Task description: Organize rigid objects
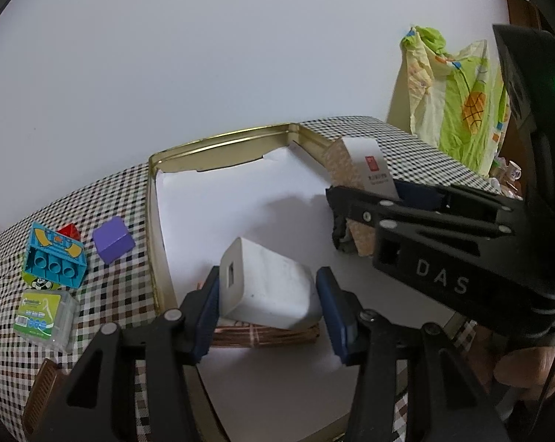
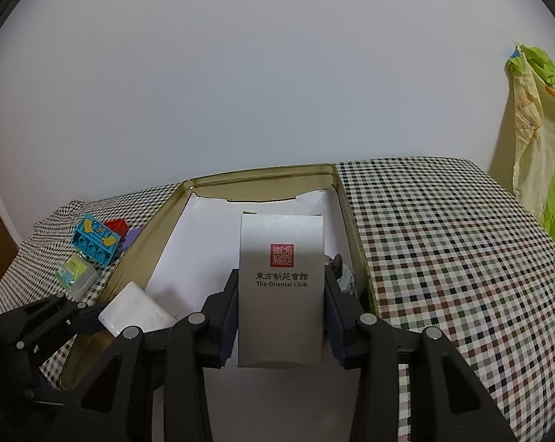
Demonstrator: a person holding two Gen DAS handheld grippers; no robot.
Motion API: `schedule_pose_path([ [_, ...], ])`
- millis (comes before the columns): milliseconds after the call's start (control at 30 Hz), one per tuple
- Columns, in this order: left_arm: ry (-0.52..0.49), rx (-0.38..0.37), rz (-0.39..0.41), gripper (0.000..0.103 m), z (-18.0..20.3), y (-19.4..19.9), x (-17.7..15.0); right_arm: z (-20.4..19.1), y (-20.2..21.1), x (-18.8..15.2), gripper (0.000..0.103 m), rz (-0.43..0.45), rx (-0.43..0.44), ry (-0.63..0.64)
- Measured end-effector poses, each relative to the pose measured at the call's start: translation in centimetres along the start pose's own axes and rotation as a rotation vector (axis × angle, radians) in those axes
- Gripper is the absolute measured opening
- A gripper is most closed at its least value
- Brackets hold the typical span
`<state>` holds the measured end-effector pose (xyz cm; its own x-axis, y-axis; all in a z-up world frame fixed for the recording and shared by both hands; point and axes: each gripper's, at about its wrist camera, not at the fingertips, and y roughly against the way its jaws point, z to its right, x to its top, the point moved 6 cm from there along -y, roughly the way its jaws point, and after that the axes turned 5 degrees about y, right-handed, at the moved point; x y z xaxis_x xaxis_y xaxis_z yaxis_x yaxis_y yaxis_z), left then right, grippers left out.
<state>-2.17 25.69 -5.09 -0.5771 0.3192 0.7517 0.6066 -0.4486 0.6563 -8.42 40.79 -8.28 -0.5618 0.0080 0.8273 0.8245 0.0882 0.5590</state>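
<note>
Left wrist view: the white charger [image 1: 266, 291] is seen between the jaws of the left gripper [image 1: 268, 309], which are partly closed with the blue pads against its sides, so it is judged to be held just above a brown patterned flat item [image 1: 273, 335] lying in the gold tin [image 1: 218, 143]. The tin is lined with white paper [image 1: 240, 199] and stands on the checked desk [image 1: 122, 287], towards its far edge. In the right wrist view the grey card box [image 2: 281, 287] is clamped upright between the narrowly set jaws of the right gripper [image 2: 281, 316], over the tin's right side, where a small dark object [image 2: 338, 263] is partly hidden. The work is judged partway done: two things are at the tin but not released. Left on the cloth beside the tin's left wall are the blue brick [image 1: 54, 258], red block [image 1: 70, 231], purple cube [image 1: 113, 239] and clear floss box [image 1: 43, 315].
</note>
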Motion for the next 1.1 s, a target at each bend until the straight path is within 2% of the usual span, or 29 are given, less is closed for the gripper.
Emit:
schedule_pose_path([
  [67, -0.001, -0.001, -0.001, 0.051, 0.0, 0.0, 0.0, -0.1, 0.0, 0.0, 0.045, 0.001, -0.002, -0.004],
  [133, -0.002, -0.002, 0.003, 0.053, 0.0, 0.0, 0.1, -0.1, 0.2, 0.0, 0.056, 0.012, -0.004, -0.016],
  [167, -0.004, -0.003, 0.009, 0.056, -0.1, 0.1, 0.1, 0.0, 0.4, 0.1, 0.066, 0.024, 0.000, -0.021],
  [200, -0.006, -0.002, 0.018, 0.067, -0.1, 0.2, 0.1, 0.1, 0.8, 0.2, 0.073, 0.043, 0.001, -0.025],
  [233, -0.007, 0.003, 0.036, 0.080, -0.1, 0.5, 0.2, 0.2, 1.2, 0.3, 0.076, 0.062, 0.000, -0.025],
  [300, -0.010, 0.012, 0.067, 0.095, -0.1, 1.0, 0.5, 0.4, 2.0, 0.7, 0.078, 0.104, -0.021, -0.027],
  [333, -0.011, 0.017, 0.092, 0.099, -0.2, 1.5, 0.7, 0.6, 2.3, 0.8, 0.078, 0.115, -0.029, -0.033],
  [467, -0.001, 0.023, 0.135, 0.101, -0.5, 2.2, 1.3, 2.1, 2.6, 0.9, 0.078, 0.141, -0.044, -0.104],
  [600, 0.022, 0.065, 0.161, 0.102, -1.5, 2.6, 1.8, 3.4, 2.5, 0.8, 0.078, 0.145, -0.030, -0.172],
  [733, 0.055, 0.075, 0.159, 0.102, -2.5, 2.6, 2.0, 4.3, 2.4, 0.7, 0.078, 0.157, -0.040, -0.213],
  [933, 0.072, 0.123, 0.189, 0.102, -3.5, 3.1, 2.2, 5.1, 2.9, 0.7, 0.079, 0.191, -0.078, -0.230],
  [1100, 0.065, 0.172, 0.224, 0.102, -4.4, 3.5, 2.2, 5.0, 4.0, 1.1, 0.078, 0.269, -0.140, -0.206],
])
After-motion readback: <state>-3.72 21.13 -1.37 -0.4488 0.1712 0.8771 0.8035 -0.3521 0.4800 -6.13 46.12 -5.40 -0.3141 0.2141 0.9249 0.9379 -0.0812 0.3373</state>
